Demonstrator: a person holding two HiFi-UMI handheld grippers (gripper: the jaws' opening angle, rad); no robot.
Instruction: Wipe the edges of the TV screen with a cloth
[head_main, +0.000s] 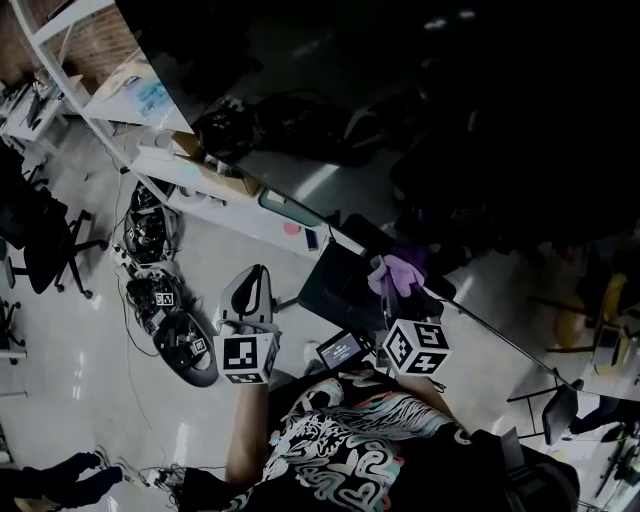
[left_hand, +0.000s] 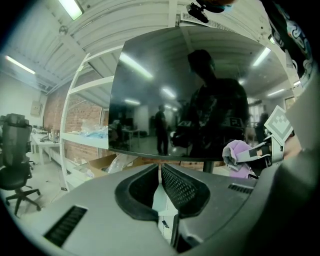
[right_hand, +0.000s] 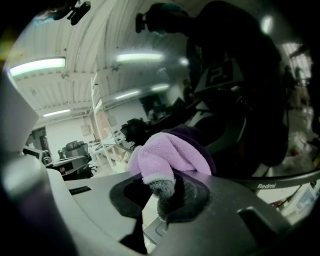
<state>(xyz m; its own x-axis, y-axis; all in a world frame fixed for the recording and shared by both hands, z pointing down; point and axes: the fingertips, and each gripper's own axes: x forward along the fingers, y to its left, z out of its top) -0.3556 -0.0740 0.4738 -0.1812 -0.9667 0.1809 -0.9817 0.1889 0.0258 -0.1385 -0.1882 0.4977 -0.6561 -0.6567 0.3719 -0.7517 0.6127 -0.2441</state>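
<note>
The big dark TV screen fills the upper right of the head view and reflects the room. My right gripper is shut on a purple cloth that lies against the screen's lower edge. In the right gripper view the bunched cloth sticks out of the right gripper, just above the bezel strip. My left gripper hangs to the left, below the screen and apart from it. Its jaws stand shut with nothing between them, as the left gripper shows. From there the cloth appears at the right.
White shelving with a cardboard box stands left of the TV. An office chair and a heap of cables and gear are on the floor at the left. A dark stand base lies under the screen.
</note>
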